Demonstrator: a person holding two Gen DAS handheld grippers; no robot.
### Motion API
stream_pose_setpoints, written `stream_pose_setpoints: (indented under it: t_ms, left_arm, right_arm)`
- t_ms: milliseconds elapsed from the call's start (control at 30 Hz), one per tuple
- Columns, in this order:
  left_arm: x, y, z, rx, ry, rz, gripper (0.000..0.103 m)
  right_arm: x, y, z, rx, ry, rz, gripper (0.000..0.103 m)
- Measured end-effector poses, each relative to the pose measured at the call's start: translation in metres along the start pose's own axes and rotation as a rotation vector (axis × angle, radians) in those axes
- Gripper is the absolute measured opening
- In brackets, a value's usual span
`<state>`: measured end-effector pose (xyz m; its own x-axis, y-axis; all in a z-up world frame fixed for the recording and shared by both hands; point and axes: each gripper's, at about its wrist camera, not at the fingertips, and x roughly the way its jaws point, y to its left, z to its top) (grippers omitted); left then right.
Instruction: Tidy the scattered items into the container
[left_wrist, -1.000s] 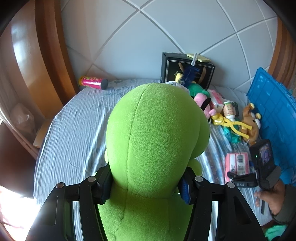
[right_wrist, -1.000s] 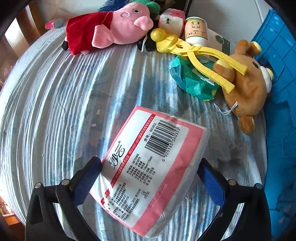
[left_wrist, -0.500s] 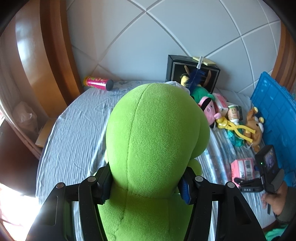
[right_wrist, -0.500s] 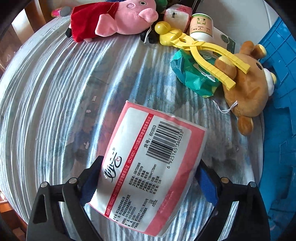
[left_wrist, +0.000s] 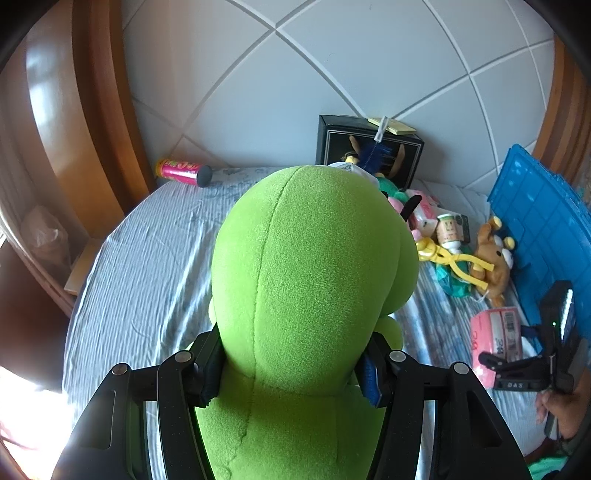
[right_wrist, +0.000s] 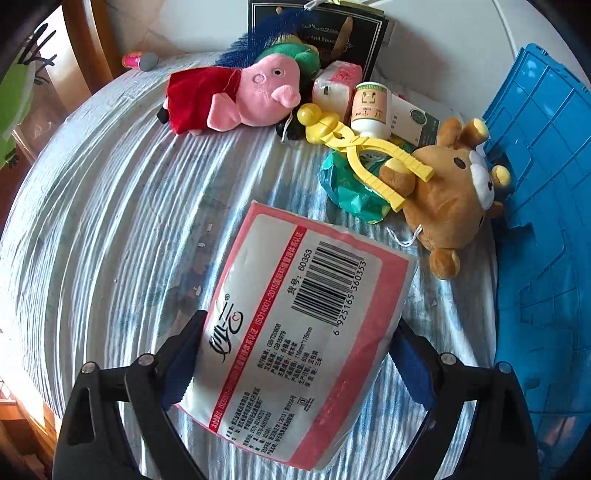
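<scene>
Moved: both grippers lift up vs 1 s ago; more of the bed shows now.
L tool: left gripper (left_wrist: 293, 365) pinches the green plush (left_wrist: 314, 266) at its neck, held up over the bed sheet (left_wrist: 147, 266).
R tool: right gripper (right_wrist: 295, 362) squeezes the tissue pack (right_wrist: 295, 332) from both sides, up off the sheet.
Box: blue container (right_wrist: 546, 192) sits at the right edge, near the R tool.
Still out: pig plush (right_wrist: 240, 96), bear plush (right_wrist: 450, 199), yellow tongs (right_wrist: 362, 155), white bottle (right_wrist: 371, 109), pink can (left_wrist: 183, 171).
Risk: pack is soft + slick, may slip out. Big plush blocks the L cam, so it may bump stuff.
</scene>
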<state>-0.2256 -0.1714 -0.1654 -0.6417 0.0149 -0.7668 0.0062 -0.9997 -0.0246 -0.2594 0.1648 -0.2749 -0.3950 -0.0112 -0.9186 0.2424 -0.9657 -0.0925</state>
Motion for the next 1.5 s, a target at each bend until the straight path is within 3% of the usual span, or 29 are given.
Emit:
stream_pose_setpoints:
  t_ms: [667,1500]
  left_arm:
    - [-0.089,-0.076,0.016,-0.002,-0.153,0.022,0.057]
    - [-0.148,-0.196,0.069,0.07,-0.286,0.054,0.057]
  right_arm:
    - [-0.171,-0.046,0.0,-0.017,-0.295,0.043,0.093]
    - [-0.264,-0.168,-0.016,0.023,-0.505,0.118,0.093]
